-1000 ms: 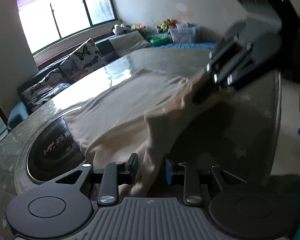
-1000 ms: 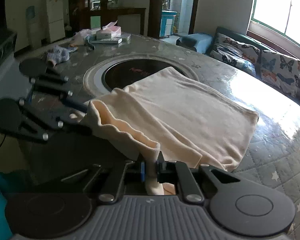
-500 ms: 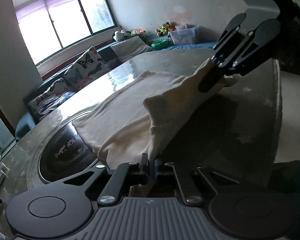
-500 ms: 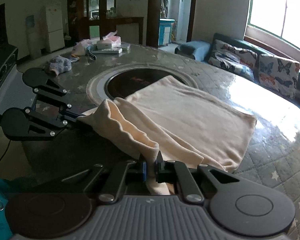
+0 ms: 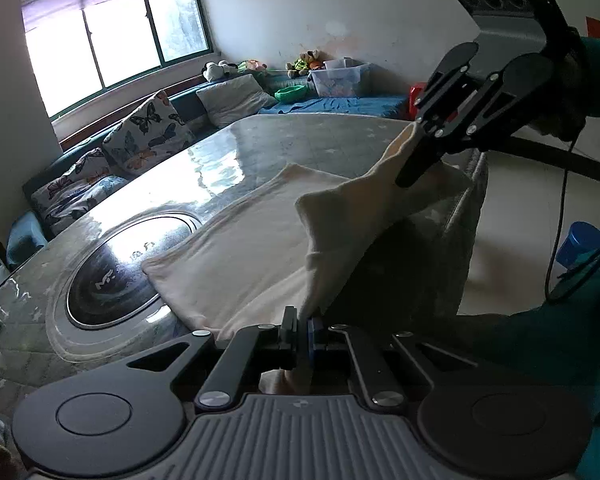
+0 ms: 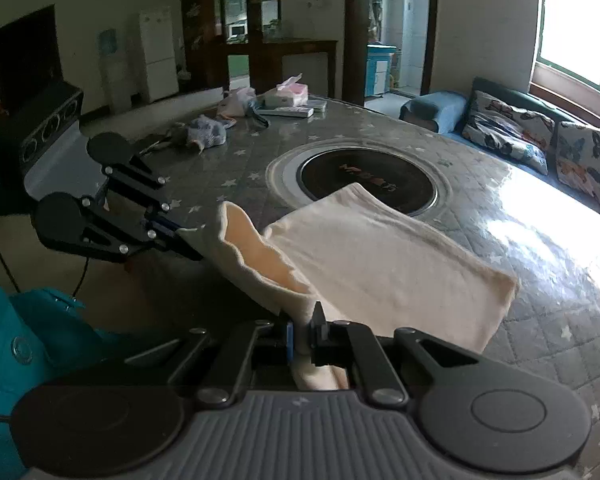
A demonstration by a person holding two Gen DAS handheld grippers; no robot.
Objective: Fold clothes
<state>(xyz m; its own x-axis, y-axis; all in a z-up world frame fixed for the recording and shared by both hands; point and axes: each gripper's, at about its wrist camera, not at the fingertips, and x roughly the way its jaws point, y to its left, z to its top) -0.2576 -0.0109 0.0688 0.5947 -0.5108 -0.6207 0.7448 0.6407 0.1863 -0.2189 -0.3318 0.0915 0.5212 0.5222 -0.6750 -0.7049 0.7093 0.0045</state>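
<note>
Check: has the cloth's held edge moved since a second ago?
Yes. The cream cloth's held edge rose and went toward the round inset, carried by both grippers.

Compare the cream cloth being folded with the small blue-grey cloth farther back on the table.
The cream cloth is large and mostly spread flat; the small blue-grey cloth is bunched in a heap. The cream cloth's near edge is lifted, clamped by the left hand-held gripper and the right hand-held gripper; nothing holds the blue-grey one. The cream cloth overlaps the round black inset; the blue-grey one lies apart from it. Both rest on the star-patterned table.
</note>
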